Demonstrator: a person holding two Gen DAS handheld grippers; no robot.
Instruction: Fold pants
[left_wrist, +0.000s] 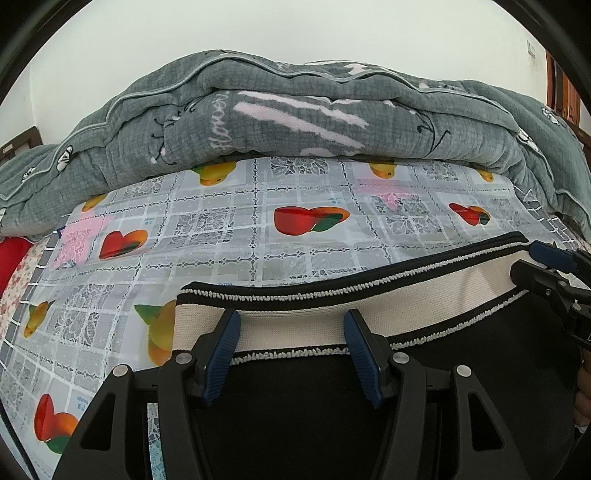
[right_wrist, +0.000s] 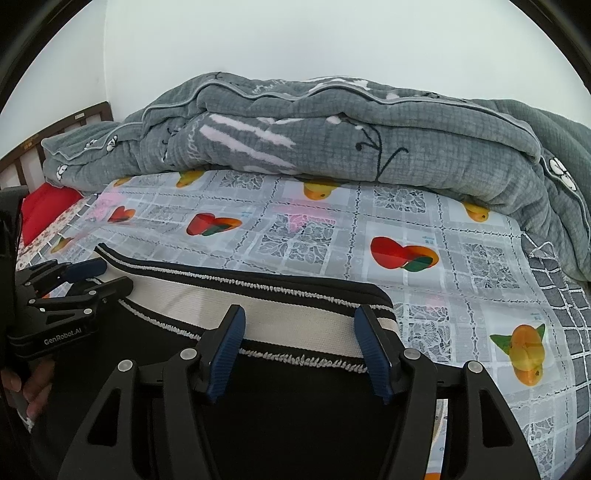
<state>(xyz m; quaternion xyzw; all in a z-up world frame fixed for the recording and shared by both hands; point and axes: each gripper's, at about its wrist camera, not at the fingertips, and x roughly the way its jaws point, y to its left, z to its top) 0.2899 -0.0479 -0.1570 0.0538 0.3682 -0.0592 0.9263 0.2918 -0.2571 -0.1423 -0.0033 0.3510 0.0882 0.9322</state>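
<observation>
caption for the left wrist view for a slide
Open left gripper over the cream waistband of black pants on a fruit-print cloth, grey quilt behind.

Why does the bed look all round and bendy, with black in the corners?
Both wrist views use fisheye lenses: in the left view the fruit-print plastic sheet bulges and the cream-banded black pants curve; the right view bends the grey quilted blanket. Corners go dark; lighting is soft and even.

A bed carries everything, spread with a grey-and-white lace-pattern cover (left_wrist: 295, 254) printed with red and orange fruit. Black pants (left_wrist: 314, 398) with a cream, black-edged waistband (left_wrist: 332, 314) lie flat on its near part. A bunched grey quilt (left_wrist: 295, 110) is heaped along the far side, and a red cushion (right_wrist: 44, 210) rests at the left edge.
</observation>
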